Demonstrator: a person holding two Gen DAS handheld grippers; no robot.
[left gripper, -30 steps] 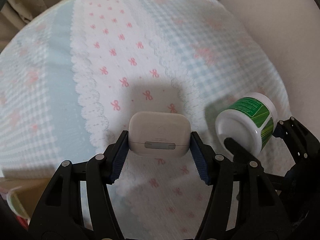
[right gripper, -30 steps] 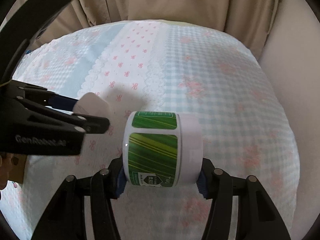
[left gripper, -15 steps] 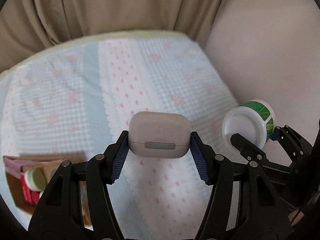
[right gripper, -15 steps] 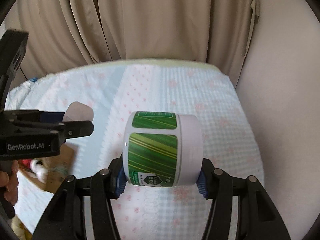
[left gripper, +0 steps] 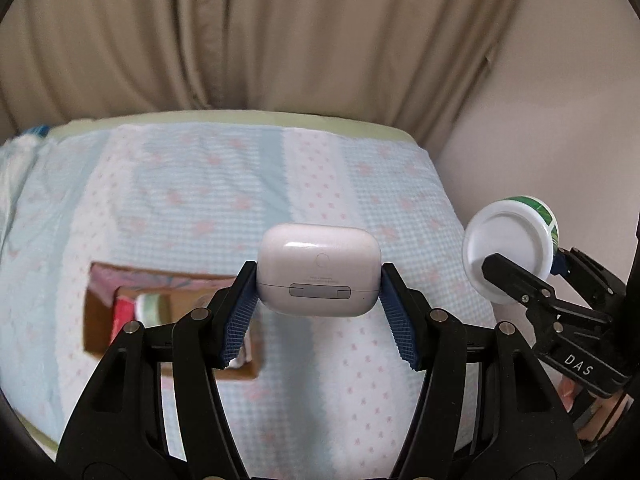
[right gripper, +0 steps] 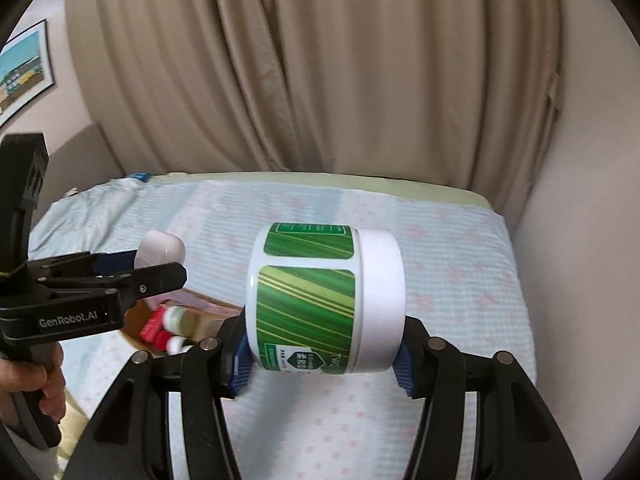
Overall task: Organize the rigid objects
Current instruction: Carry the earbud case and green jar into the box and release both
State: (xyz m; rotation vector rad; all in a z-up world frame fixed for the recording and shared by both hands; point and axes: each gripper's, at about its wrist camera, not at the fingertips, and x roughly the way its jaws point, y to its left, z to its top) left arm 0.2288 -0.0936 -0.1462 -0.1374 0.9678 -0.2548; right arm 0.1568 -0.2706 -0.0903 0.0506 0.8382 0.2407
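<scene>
My left gripper (left gripper: 318, 304) is shut on a white earbuds case (left gripper: 318, 268) and holds it in the air above the bed. My right gripper (right gripper: 322, 344) is shut on a white jar with a green striped label (right gripper: 320, 300), held on its side. The jar also shows at the right of the left wrist view (left gripper: 508, 252). The case also shows at the left of the right wrist view (right gripper: 160, 248). A cardboard box (left gripper: 100, 320) lies on the bed below and left of the case, with small bottles (right gripper: 172, 320) inside.
The bed has a light blue and white cover with pink bows (left gripper: 340, 184). Beige curtains (right gripper: 320, 60) hang behind it. A plain wall (left gripper: 560, 120) runs along the right side. A framed picture (right gripper: 24, 68) hangs at far left.
Both grippers have lifted and tilted up with their objects, so the curtains now fill the upper view. The cardboard box has come into sight below the left gripper.
</scene>
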